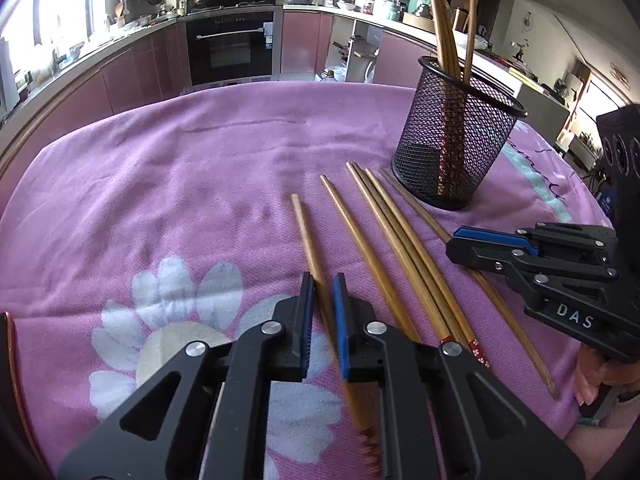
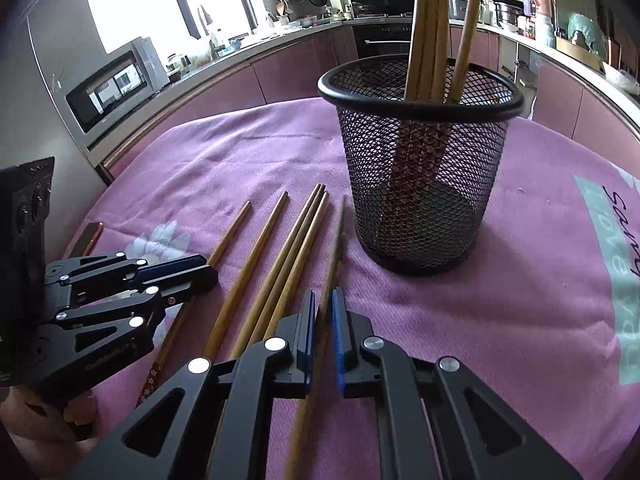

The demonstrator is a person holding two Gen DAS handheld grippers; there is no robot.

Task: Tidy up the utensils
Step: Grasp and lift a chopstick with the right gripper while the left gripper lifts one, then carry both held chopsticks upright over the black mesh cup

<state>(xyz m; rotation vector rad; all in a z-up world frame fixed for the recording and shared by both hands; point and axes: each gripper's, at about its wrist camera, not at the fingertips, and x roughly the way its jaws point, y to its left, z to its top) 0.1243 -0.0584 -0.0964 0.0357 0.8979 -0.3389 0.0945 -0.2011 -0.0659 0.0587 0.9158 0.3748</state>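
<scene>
Several wooden chopsticks lie side by side on the pink cloth [image 1: 180, 184]. A black mesh holder [image 1: 456, 136] stands upright at the right with several chopsticks in it; it also shows in the right wrist view [image 2: 420, 168]. My left gripper [image 1: 323, 280] has its blue pads close around the leftmost chopstick [image 1: 308, 236], which lies on the cloth. My right gripper [image 2: 322, 300] has its pads close around the rightmost chopstick [image 2: 335, 248], just left of the holder. The right gripper also shows in the left wrist view [image 1: 452, 240], and the left gripper in the right wrist view [image 2: 208, 276].
The table is covered by the pink cloth [image 2: 540, 280] with a white flower print [image 1: 172, 320] and a teal patch [image 2: 612, 264]. A thin dark object [image 2: 88, 238] lies at the table's left edge. Kitchen counters, an oven [image 1: 230, 46] and a microwave [image 2: 112, 84] stand behind.
</scene>
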